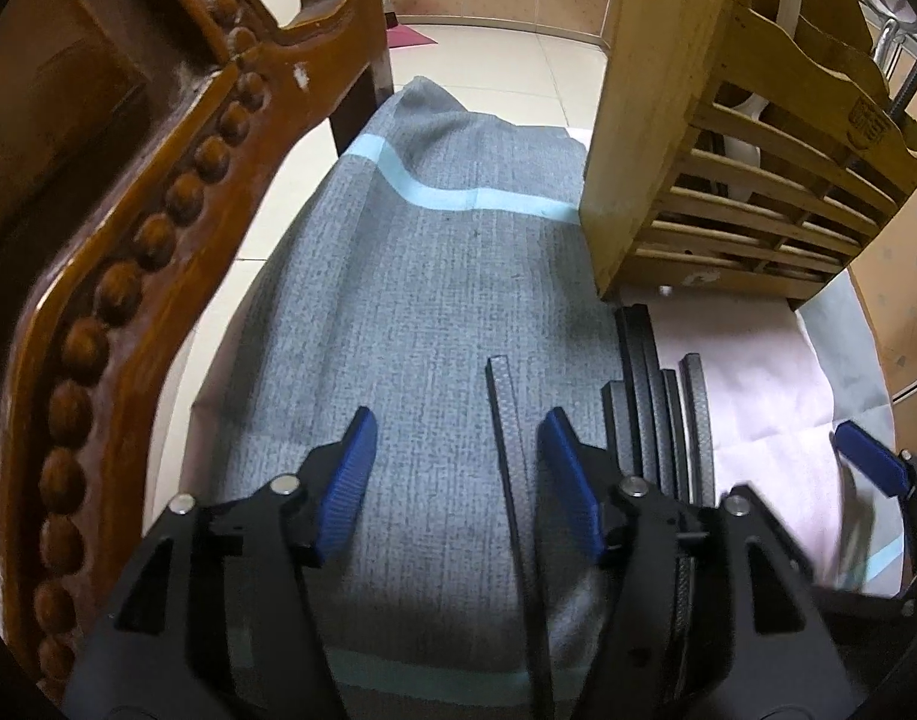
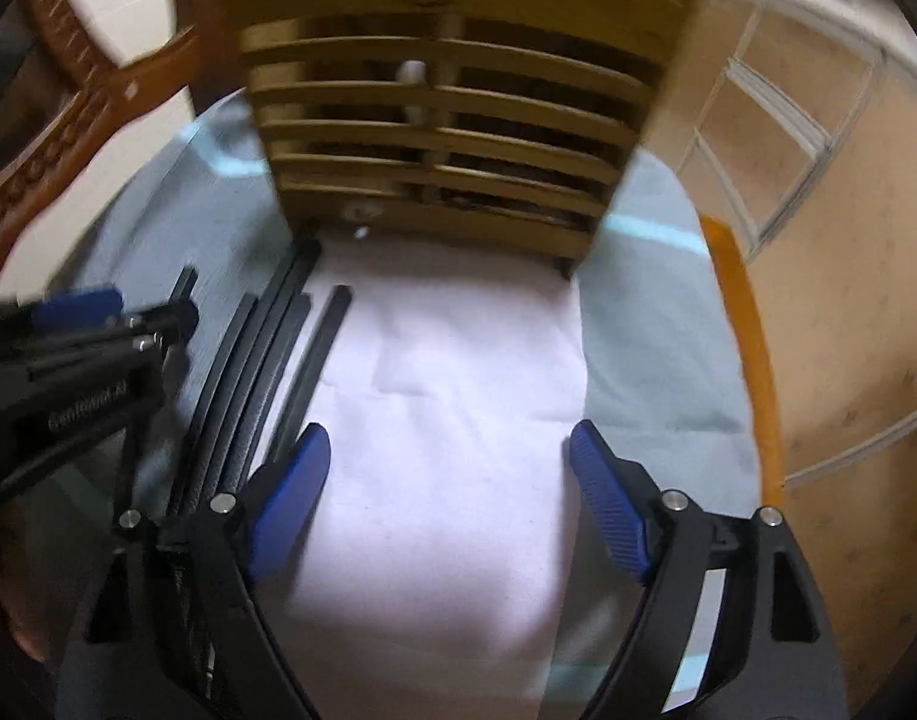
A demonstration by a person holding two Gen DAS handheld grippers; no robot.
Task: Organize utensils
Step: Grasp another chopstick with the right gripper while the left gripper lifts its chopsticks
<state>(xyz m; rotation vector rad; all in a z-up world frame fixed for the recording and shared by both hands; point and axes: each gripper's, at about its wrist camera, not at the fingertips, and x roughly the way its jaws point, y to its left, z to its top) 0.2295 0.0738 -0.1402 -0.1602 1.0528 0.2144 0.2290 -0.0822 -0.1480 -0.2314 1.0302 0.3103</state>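
the left gripper points down at a grey cloth with pale blue stripes that covers the worktop. its jaws stand fairly wide with nothing pressed between the blue pads. one black chopstick lies on the cloth inside the gap, close to the right-hand pad; the pictures do not show whether it touches it. a bundle of more black chopsticks lies just beyond that pad, at about 3 o'clock from the gripper, along the edge of a white paper sheet.

the right gripper hovers over that white sheet, jaws wide and holding nothing. the bundle lies at its 9 to 10 o'clock, beside its left-hand pad.

a slatted wooden utensil holder stands at 12 o'clock from the right gripper, at the far end of the sheet, with something white inside it. a carved wooden chair stands at 10 o'clock in the left wrist view.
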